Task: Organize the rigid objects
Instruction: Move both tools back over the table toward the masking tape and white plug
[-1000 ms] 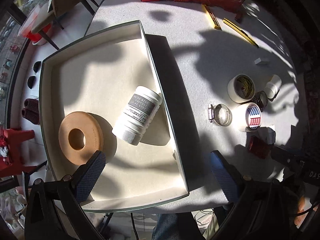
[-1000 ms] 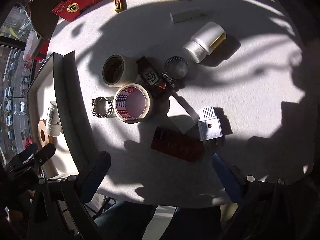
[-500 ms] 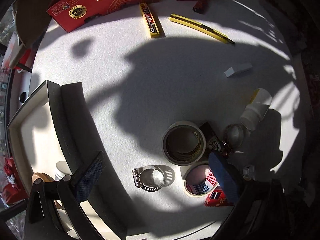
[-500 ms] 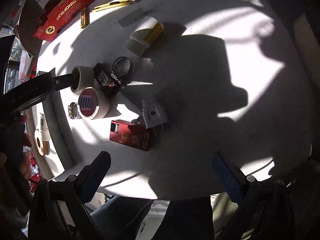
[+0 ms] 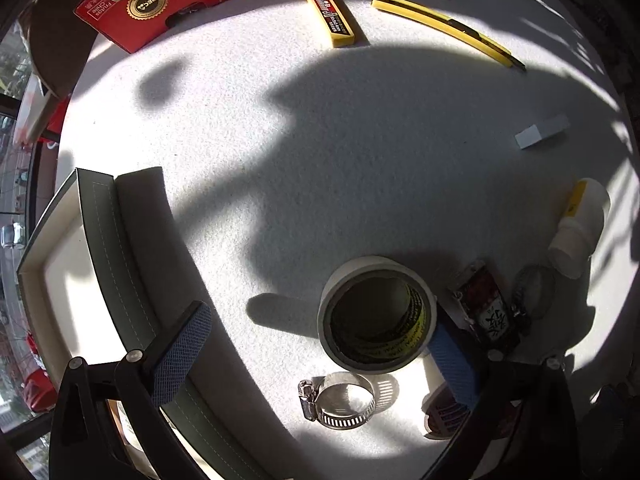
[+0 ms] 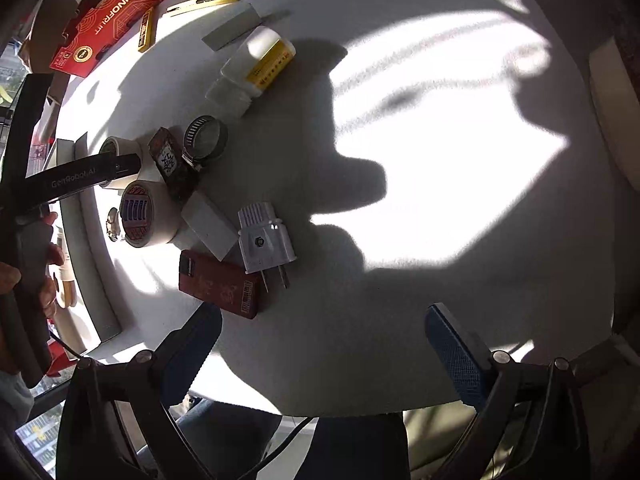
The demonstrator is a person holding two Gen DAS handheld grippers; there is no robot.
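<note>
My left gripper [image 5: 316, 360] is open and low over the white table. A cream masking tape roll [image 5: 376, 316] lies between its fingers, close against the right finger [image 5: 452, 364]. A steel hose clamp [image 5: 340, 400] lies just in front of the roll. A printed tape roll [image 5: 444, 416] is half hidden behind that finger. The grey-walled tray [image 5: 100, 248] stands at the left. My right gripper [image 6: 324, 356] is open over bare table, with a white plug [image 6: 264, 240] and a dark red box [image 6: 218, 284] ahead to its left.
A small dark box [image 5: 488, 308], a second clamp [image 5: 534, 292], a white bottle [image 5: 580, 224] and a grey block [image 5: 542, 130] lie to the right. Farther back are a yellow knife [image 5: 448, 24], a yellow blade case [image 5: 324, 10] and a red carton [image 5: 160, 0]. A hand [image 6: 44, 272] holds the left gripper.
My left gripper swung right from above the tray and dropped toward the masking tape roll. My right gripper drew back and turned right, leaving the cluster at its left.
</note>
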